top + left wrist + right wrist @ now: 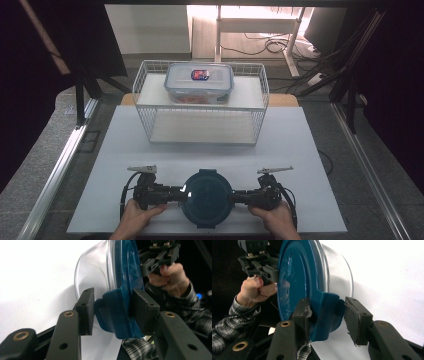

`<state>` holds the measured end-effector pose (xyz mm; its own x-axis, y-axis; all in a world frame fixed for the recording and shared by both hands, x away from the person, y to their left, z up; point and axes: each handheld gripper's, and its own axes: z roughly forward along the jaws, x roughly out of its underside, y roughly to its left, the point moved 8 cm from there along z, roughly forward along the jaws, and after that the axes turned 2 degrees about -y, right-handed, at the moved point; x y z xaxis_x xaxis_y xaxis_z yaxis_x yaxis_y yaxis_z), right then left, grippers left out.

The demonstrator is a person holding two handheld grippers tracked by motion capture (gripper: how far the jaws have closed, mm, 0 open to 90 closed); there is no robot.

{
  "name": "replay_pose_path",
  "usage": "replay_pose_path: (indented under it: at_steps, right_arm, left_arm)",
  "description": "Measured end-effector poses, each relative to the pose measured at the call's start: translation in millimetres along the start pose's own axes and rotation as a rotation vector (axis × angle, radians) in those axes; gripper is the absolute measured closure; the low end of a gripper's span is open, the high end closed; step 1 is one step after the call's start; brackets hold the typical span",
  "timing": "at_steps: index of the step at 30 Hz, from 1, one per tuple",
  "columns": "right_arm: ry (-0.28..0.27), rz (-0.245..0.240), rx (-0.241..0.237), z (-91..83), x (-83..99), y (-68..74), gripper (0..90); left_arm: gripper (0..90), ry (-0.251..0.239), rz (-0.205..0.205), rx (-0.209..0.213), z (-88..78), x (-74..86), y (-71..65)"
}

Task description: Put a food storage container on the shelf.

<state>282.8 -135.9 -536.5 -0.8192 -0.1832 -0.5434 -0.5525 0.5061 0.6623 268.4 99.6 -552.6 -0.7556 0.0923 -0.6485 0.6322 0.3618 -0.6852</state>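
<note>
Hands at near edge of white table (pixel 310 150): left hand (pixel 134 216) and right hand (pixel 274 218) each work a black gripper, w/ a round clear container (pixel 206 198), blue lid (pixel 207 192) on top, between them at near centre. Left gripper (pixel 176 193) sits at container's left side; in left gripper view its jaws straddle a blue lid latch (pixel 116 312), one pad on the latch, the other just off it w/ a slim gap, i.e. partly open. Right gripper (pixel 239 196) mirrors it; in right gripper view one pad presses the latch (pixel 325 315), the other stands apart. Farther back, centre: white wire basket (pixel 200 127) carrying a rectangular clear box (pixel 199 82), lid shut, red-blue label on top.
</note>
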Motion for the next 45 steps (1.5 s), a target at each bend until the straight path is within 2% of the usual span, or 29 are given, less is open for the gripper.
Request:
replay_pose_path:
  at_steps: [6, 9, 13, 14, 16, 18, 20, 25, 28, 38, 45]
  right_arm:
    - [-0.002, -0.015, 0.015, 0.2, -0.3, 3.1, 56.3]
    - [-0.002, -0.012, 0.015, 0.2, -0.1, 2.2, 56.2]
    - [-0.008, 0.003, 0.022, -0.5, 0.8, 2.6, 56.5]
    - [-0.004, 0.002, 0.024, -1.1, 0.9, 4.1, 57.1]
    - [-0.011, -0.015, 0.028, -2.5, -0.2, 6.4, 58.1]
    - [-0.027, -0.046, 0.040, -2.6, -3.1, 8.2, 58.0]
    - [-0.045, -0.050, 0.022, -4.7, -8.6, 9.7, 58.3]
    - [-0.076, -0.098, 0.030, -10.7, -24.8, 15.0, 58.3]
    - [-0.089, -0.111, 0.030, -13.3, -33.7, 18.6, 58.3]
    - [-0.131, -0.174, 0.036, -21.3, -76.3, 32.9, 58.3]
    - [-0.155, -0.216, 0.039, -27.8, -105.0, 44.5, 58.3]
  left_arm:
    - [52.4, 0.000, -0.049, -0.002, 0.4, 9.3, -0.2]
    - [53.7, 0.003, -0.068, -0.010, 0.4, 7.9, -1.1]
    - [55.9, -0.012, -0.117, 0.015, 0.8, 5.8, -0.4]
    - [56.6, -0.016, -0.119, 0.019, 0.0, 4.7, -0.9]
    - [57.9, -0.025, -0.086, 0.004, -1.8, 0.8, -2.5]
    - [57.9, -0.036, -0.084, 0.011, -3.8, -3.9, -3.6]
    - [58.1, -0.047, -0.078, 0.014, -5.1, -8.4, -5.0]
    - [58.0, -0.061, -0.039, 0.011, -8.3, -24.2, -8.4]
    - [58.0, -0.073, -0.019, 0.006, -11.8, -34.3, -10.6]
    - [58.0, -0.109, 0.034, -0.002, -27.3, -74.4, -16.0]
    - [58.0, -0.134, 0.057, -0.005, -37.5, -100.2, -21.7]
